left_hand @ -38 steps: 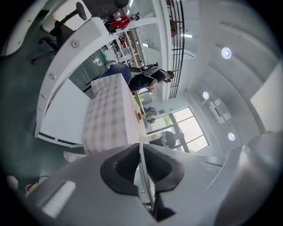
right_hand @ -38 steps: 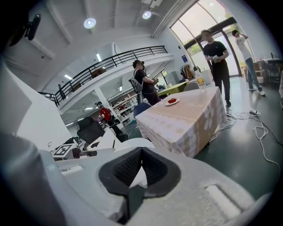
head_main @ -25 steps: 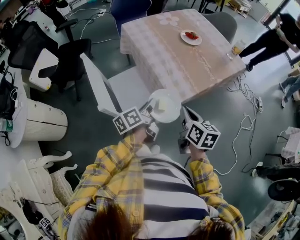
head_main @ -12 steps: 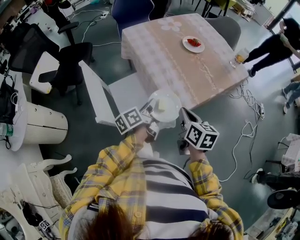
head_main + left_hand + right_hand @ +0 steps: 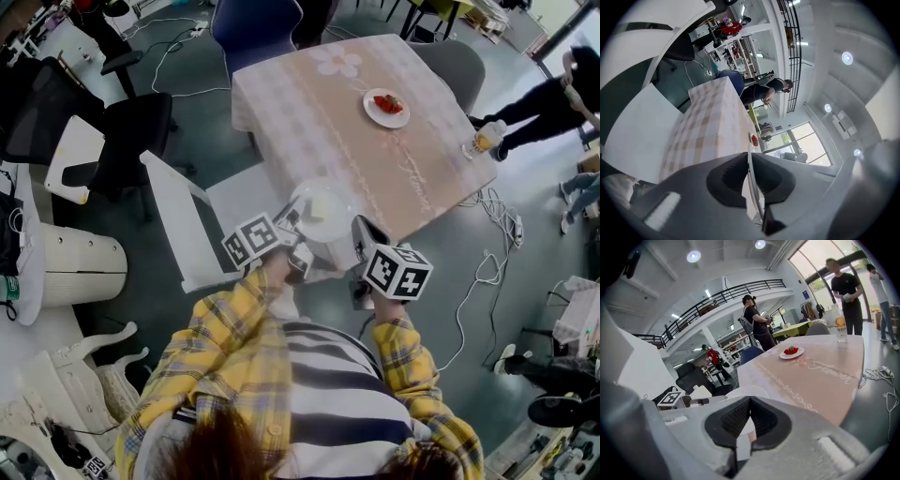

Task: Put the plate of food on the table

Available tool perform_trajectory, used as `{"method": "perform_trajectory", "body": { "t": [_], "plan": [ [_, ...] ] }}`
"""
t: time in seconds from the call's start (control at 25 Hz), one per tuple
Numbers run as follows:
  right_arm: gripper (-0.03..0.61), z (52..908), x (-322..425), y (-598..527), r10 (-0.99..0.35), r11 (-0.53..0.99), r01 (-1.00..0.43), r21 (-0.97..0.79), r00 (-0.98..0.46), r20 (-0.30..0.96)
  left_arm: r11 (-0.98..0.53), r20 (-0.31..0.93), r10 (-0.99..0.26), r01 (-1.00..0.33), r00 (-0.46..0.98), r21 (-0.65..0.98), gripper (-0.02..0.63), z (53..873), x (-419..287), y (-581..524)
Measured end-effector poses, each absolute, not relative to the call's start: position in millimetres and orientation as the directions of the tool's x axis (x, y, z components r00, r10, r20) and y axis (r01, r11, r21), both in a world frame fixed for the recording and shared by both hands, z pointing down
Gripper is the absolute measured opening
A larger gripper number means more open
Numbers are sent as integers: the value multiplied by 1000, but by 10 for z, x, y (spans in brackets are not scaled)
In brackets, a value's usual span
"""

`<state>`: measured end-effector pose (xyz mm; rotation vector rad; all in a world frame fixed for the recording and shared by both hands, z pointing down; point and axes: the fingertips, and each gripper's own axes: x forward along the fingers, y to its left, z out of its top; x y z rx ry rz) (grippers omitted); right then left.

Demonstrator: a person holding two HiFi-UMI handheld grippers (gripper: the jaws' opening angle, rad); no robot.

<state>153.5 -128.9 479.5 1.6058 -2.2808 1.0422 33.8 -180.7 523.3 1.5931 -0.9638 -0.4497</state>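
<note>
The left claw [image 5: 296, 223] stays clamped on the rim of the plate [image 5: 324, 207]. The plate has come closer to the worktop [image 5: 309, 112] and now hangs at its near edge. The right claw [image 5: 360, 234] is closed, empty, just beside the plate.

White chair [image 5: 178, 220], black office chair [image 5: 141, 127], floor cables [image 5: 497, 202]

White plate [image 5: 323, 208] — checked (pinkish) tablecloth [image 5: 309, 103].

Behind the left gripper [image 5: 296, 223] and the right gripper [image 5: 362, 231], yellow checked sleeves [image 5: 220, 323] are worn over a dark-and-white striped top [image 5: 319, 375].
</note>
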Motion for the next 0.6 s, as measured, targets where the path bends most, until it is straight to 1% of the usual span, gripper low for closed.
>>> {"method": "perform_trajectory", "body": {
  "t": [0.6],
  "plan": [
    [-2,4861,1341,-2487,-736,188,-877,-441,-424,528,32,215,-800,-319,560,947,8,5283,139,-3060]
  ]
}}
